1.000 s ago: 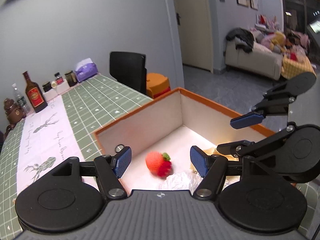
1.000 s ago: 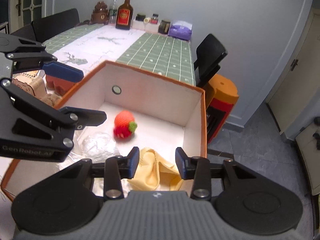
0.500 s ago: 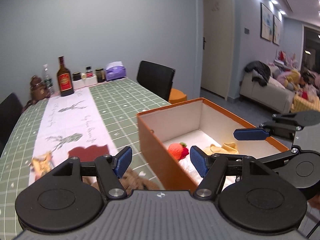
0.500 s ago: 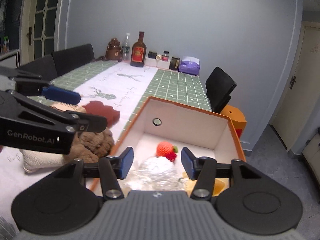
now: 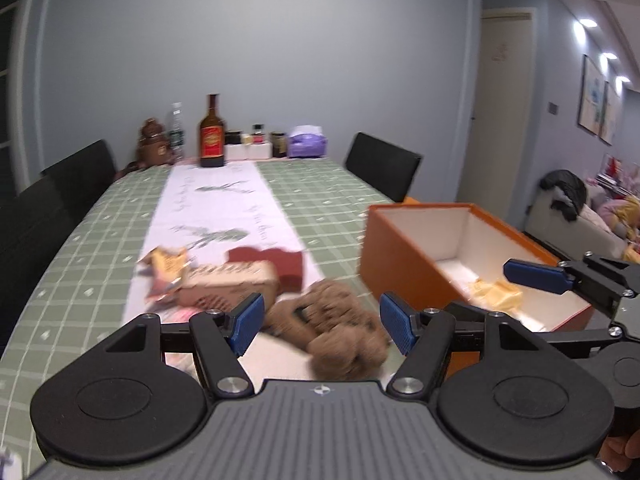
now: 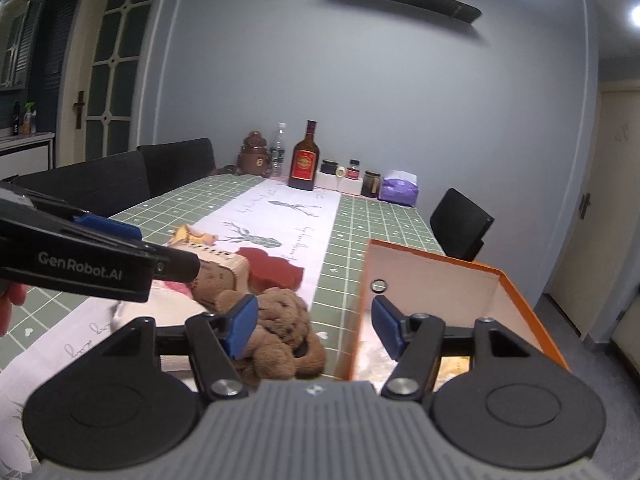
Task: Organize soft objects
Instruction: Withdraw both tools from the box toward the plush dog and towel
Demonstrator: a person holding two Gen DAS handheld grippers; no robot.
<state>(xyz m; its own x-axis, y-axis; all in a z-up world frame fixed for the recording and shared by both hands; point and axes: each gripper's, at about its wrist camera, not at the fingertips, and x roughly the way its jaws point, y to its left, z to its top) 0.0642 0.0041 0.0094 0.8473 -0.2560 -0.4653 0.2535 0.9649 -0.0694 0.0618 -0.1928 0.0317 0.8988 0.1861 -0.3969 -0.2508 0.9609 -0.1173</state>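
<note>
1. The left gripper is hovering above the tabletop with its blue fingers standing wide apart and gripping nothing.
2. A brown plush toy is lying on the tabletop directly beyond that gap, just beside the orange box; it is blurred in the left wrist view.
3. The right gripper is also holding its fingers well apart and empty, with the plush toy showing behind the left finger and the box wall behind the right one.
4. The orange box is sitting open at the tabletop's right edge, and a yellow cloth is lying on its white floor.
5. A tan cushion-like bundle and a dark red piece are resting on the white runner, near the plush toy.
6. A brown bottle, small jars and a purple tissue pack are standing at the far end.
</note>
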